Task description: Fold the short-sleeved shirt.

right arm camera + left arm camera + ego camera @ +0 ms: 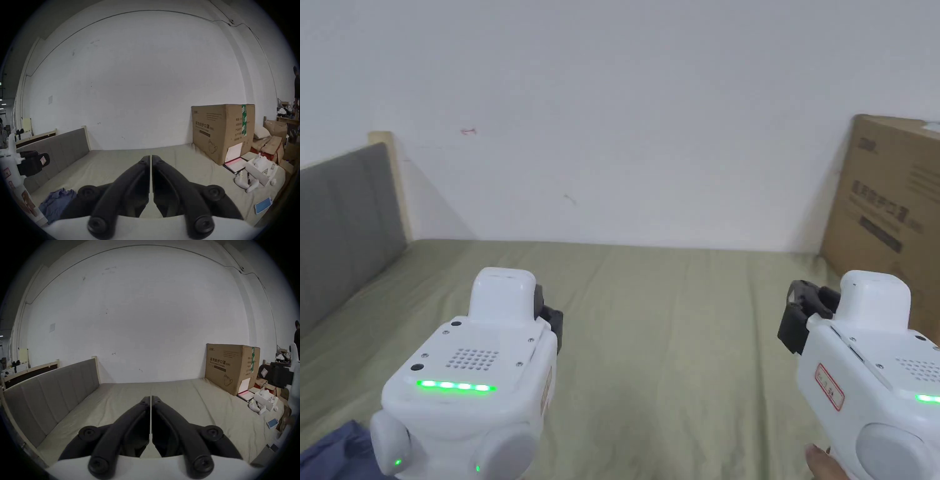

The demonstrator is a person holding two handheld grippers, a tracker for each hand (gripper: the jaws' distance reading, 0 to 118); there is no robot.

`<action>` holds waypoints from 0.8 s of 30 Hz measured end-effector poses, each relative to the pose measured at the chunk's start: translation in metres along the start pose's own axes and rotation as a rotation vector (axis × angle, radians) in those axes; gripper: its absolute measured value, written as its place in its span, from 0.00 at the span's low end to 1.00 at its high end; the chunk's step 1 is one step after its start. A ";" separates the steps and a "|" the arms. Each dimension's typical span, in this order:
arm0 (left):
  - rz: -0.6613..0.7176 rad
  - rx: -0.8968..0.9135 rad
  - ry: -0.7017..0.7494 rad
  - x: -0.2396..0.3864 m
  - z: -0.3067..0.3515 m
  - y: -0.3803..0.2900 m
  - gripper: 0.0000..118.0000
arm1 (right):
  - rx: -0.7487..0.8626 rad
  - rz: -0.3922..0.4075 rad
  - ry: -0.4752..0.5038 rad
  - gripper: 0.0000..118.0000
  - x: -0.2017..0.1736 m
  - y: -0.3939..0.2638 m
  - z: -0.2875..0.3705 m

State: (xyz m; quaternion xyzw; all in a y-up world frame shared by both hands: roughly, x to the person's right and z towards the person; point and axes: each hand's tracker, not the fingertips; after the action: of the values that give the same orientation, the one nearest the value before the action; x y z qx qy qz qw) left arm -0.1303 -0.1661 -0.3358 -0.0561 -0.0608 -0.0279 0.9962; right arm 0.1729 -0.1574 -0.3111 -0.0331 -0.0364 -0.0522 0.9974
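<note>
Not yet begun: left gripper [151,398] and right gripper [151,157] pinched empty; next, reaching near-left for crumpled shirt [56,201].

Blue shirt [56,202], olive bedsheet [675,325], brown box [890,206].

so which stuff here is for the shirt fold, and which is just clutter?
For the job:
- crumpled blue shirt, near edge of the bed
- left gripper, shut, empty
- right gripper, shut, empty

Lying about:
- cardboard box
- phone
- white box
- folder
</note>
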 end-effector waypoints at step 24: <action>0.207 -0.766 0.166 -0.226 -0.020 -0.110 0.01 | -0.308 0.105 0.450 0.03 -0.156 -0.048 -0.040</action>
State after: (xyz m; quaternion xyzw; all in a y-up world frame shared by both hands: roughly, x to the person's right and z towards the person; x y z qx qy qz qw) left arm -0.3587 -0.2662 -0.3716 -0.4266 0.0407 0.0473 0.9023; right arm 0.0159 -0.1919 -0.3593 -0.1737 0.1959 -0.0115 0.9650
